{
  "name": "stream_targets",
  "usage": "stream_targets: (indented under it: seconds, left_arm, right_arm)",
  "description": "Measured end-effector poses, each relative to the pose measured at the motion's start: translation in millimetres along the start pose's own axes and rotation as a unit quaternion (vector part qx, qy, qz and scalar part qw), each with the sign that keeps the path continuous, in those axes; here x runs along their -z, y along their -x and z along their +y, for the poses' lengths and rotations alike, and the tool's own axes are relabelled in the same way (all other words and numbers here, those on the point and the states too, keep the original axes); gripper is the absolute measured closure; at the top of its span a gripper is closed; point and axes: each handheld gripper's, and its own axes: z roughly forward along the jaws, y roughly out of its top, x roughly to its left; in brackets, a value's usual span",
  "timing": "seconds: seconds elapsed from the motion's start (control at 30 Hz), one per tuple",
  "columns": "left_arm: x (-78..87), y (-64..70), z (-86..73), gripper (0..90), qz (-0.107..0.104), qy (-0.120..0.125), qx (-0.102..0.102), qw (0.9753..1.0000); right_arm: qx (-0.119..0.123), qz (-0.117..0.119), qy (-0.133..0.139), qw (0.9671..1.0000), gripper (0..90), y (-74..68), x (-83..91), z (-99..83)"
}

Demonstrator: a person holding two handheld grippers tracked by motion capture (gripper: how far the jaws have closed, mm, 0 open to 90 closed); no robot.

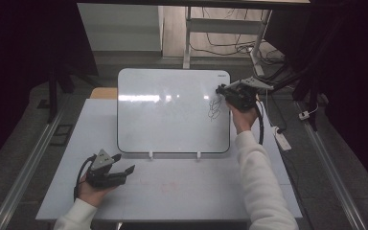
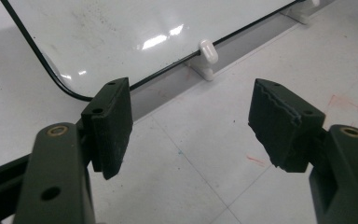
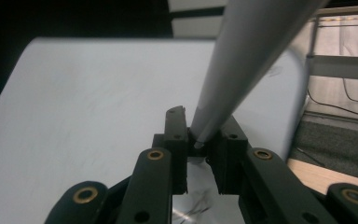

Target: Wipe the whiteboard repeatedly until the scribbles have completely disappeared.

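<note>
Clearly, in the high view the whiteboard [image 1: 172, 110] stands tilted on the table [image 1: 182, 191], leaning away from the person so that its face is easy to reach. The right gripper [image 1: 223, 89] is at the board's upper right, about two o'clock from the board's middle, and it touches the black scribble [image 1: 214, 108] that lies just below it. I judge that it is raised there because the writing or wiping happens at this place. The left gripper [image 1: 123, 165] rests low on the table at seven o'clock from the board, well apart from the work, probably only waiting.

Next, in the left gripper view the two jaws are spread wide with nothing between them. Beyond them, at twelve o'clock, I see the board's lower edge and one white clip foot [image 2: 209, 52] which keeps the board from sliding.

Finally, in the right gripper view the jaws are closed tightly on the narrow end of a grey marker [image 3: 242, 65], which runs up toward one o'clock. Some black lines [image 3: 198, 205] show below the jaws at six o'clock. The firm grip low on the marker gives, I think, good control of the tip.
</note>
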Motion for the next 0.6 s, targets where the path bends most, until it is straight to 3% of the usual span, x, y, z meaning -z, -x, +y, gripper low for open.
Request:
stream_targets:
  seconds: [0.03, 0.13, 0.17, 0.23, 0.3, 0.4, 0.47, 0.5, 0.57, 0.6]
  left_arm:
    - [0.1, 0.2, 0.1, 31.1, 0.000, 0.001, 0.000, 1.0000]
    - [-1.2, -0.5, 0.0, 31.1, -0.003, -0.003, 0.000, 1.0000]
    - [-1.8, -0.7, 0.0, 31.1, -0.003, -0.005, 0.000, 1.0000]
    - [-1.8, 0.1, -0.2, 31.0, -0.004, -0.006, -0.001, 1.0000]
    - [-0.4, 1.0, -0.2, 31.0, -0.003, -0.004, -0.002, 1.0000]
    - [-0.9, 0.6, 0.0, 31.0, -0.004, -0.005, -0.001, 1.0000]
    - [-1.3, 0.0, -0.4, 31.0, -0.004, -0.006, -0.001, 1.0000]
    - [-1.2, -0.5, -0.7, 31.0, -0.004, -0.005, 0.000, 1.0000]
    - [-0.9, -0.9, -0.9, 31.0, -0.004, -0.005, 0.002, 1.0000]
    - [-0.5, -0.8, -0.9, 30.9, -0.004, -0.005, 0.001, 1.0000]
  right_arm:
    - [0.001, 0.001, -0.001, 1.0000, 77.8, -2.6, -0.8, -2.1]
    - [0.031, 0.051, -0.040, 0.9974, 77.9, -18.9, -6.4, -13.5]
    - [0.036, 0.053, -0.042, 0.9971, 77.8, -21.5, -6.3, -16.3]
    - [0.021, 0.049, -0.036, 0.9979, 77.8, -16.0, -4.0, -14.8]
    - [0.008, 0.014, -0.015, 0.9998, 77.8, -9.7, 1.0, -12.1]
    - [-0.017, 0.016, 0.001, 0.9997, 77.9, -12.9, 2.3, -18.7]
    - [0.010, 0.039, -0.021, 0.9990, 77.9, -23.8, -1.8, -26.7]
    - [0.023, 0.040, -0.024, 0.9986, 77.8, -26.7, -1.6, -28.1]
    - [0.014, 0.039, -0.019, 0.9990, 77.8, -20.4, 1.9, -25.3]
    - [0.008, 0.020, -0.009, 0.9997, 77.8, -14.9, 5.3, -23.1]
